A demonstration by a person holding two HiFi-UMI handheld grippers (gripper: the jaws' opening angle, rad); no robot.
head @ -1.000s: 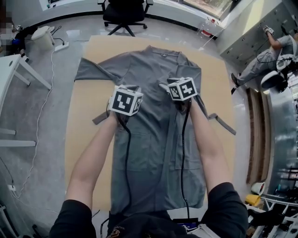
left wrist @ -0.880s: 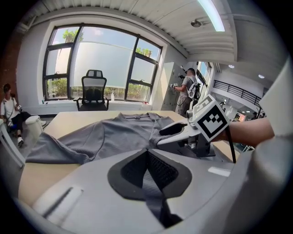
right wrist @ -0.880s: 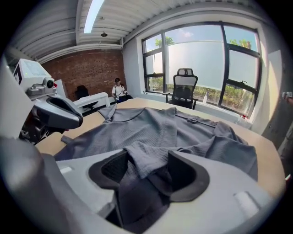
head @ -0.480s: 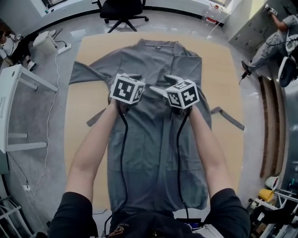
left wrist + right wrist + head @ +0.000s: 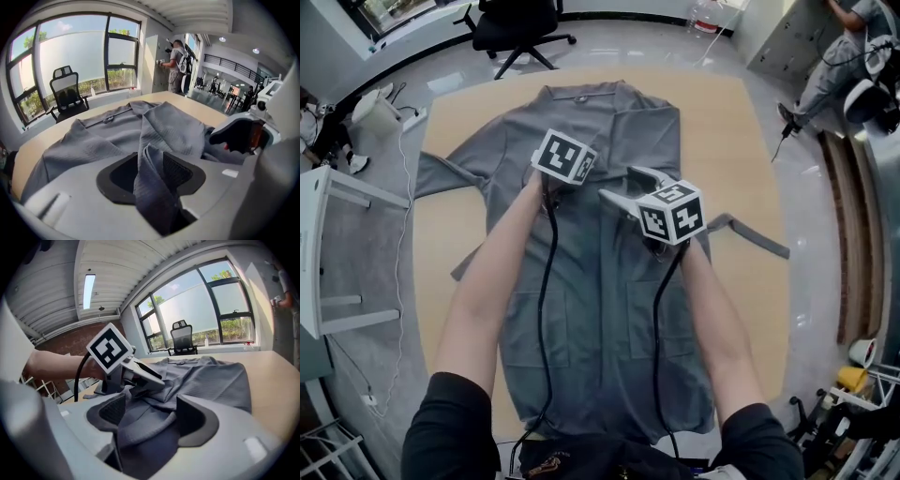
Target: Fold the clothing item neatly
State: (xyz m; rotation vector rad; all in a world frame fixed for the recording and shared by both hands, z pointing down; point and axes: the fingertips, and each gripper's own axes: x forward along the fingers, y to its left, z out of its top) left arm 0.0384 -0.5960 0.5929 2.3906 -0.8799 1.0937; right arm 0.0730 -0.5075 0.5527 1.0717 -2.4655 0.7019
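Head view: grey robe (image 5: 609,309) spread flat (left gripper (image 5: 150,173), right gripper (image 5: 627,186) just opened, cloth between jaws).

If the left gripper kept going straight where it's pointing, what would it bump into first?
The grey robe. A raised fold already stands between the left gripper's fingers, which have just been opening and don't pinch it. Beneath lies the table, probably next.
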